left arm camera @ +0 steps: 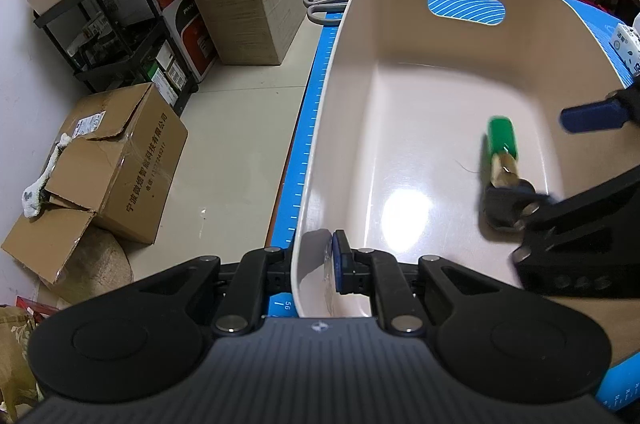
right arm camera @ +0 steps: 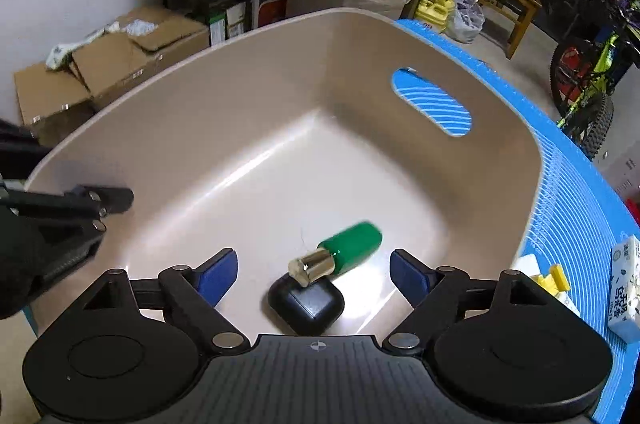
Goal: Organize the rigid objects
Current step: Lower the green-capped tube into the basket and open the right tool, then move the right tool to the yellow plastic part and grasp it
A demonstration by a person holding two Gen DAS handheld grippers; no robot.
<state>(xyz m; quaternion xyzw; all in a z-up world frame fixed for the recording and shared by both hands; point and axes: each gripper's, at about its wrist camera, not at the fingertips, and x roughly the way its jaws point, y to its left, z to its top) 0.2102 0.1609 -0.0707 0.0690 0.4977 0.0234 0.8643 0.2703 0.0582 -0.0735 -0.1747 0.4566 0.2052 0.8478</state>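
A beige plastic basin (left arm camera: 440, 84) (right arm camera: 240, 104) stands on a blue mat (left arm camera: 310, 144). My left gripper (left arm camera: 326, 264) is shut on the basin's near rim, with one blue pad inside the wall. Inside the basin a green tube with a gold cap (left arm camera: 502, 140) (right arm camera: 354, 242) lies slightly blurred. Its gold end is at or over a black rounded case (left arm camera: 500, 204) (right arm camera: 308, 304). My right gripper (right arm camera: 314, 266) (left arm camera: 560, 164) hangs open over both of them, its blue pads wide apart and touching neither. In the right wrist view the left gripper (right arm camera: 112, 200) shows at the basin's left rim.
Grey scissor handles (left arm camera: 324, 4) lie on the mat behind the basin's far left corner. A tissue pack (right arm camera: 626, 292) and a yellow and white item (right arm camera: 554, 278) sit on the mat to the right. Cardboard boxes (left arm camera: 116, 160), a black shelf and a bicycle stand on the floor around.
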